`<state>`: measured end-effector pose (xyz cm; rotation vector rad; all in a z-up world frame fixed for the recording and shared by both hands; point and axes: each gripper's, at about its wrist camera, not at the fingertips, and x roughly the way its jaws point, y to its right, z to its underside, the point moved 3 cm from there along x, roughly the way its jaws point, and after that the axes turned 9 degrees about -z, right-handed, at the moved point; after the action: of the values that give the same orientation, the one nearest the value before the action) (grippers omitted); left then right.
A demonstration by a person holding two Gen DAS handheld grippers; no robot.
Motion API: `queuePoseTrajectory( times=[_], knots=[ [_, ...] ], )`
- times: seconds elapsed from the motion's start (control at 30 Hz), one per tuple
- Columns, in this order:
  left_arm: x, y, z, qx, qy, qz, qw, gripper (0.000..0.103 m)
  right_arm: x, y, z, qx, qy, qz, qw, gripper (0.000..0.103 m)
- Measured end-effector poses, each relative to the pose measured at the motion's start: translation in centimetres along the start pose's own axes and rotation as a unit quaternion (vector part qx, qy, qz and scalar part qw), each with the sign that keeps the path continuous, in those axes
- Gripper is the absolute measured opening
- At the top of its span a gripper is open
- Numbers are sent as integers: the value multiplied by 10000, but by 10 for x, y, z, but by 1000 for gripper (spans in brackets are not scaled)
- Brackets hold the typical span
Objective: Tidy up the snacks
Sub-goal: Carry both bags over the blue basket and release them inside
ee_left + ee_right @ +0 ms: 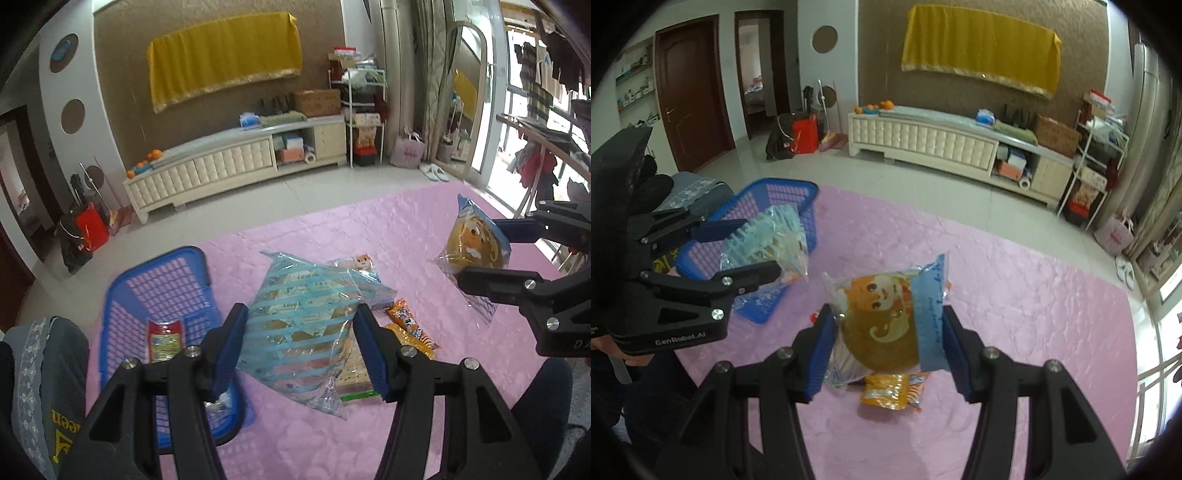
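My left gripper (301, 347) holds a striped bag (299, 325) just right of the basket (122, 295); one packet (164, 341) lies inside it, apparently flat. Further right, my right gripper (886, 347) holds a bun pack (886, 321) above the worktop (1034, 332).

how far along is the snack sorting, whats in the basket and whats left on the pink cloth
Done: one red-ended packet lies in the blue basket. In hand: the left gripper grips a blue-striped bag, the right gripper a round cake packet, both off the cloth. Left: orange packets and a flat pack remain on the pink cloth.
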<state>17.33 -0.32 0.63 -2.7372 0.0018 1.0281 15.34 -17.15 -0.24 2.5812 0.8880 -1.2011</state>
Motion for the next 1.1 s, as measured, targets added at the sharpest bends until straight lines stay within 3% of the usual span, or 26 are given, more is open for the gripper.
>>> queuePoseTrajectory(
  times=[0.53,0.83,1.1],
  knots=[
    [-52,-93,24,-460,200,-399,9979,56,14,-90,-52,-352,348,-601,9970,60],
    [-46,-133,44,-727,4,-595,9956,56,57,-133,-65,-550,68,-909,9943,60],
    [-20,-160,61,-921,-306,-627,9933,56,98,-147,-67,-587,-322,-1057,9921,60]
  ],
)
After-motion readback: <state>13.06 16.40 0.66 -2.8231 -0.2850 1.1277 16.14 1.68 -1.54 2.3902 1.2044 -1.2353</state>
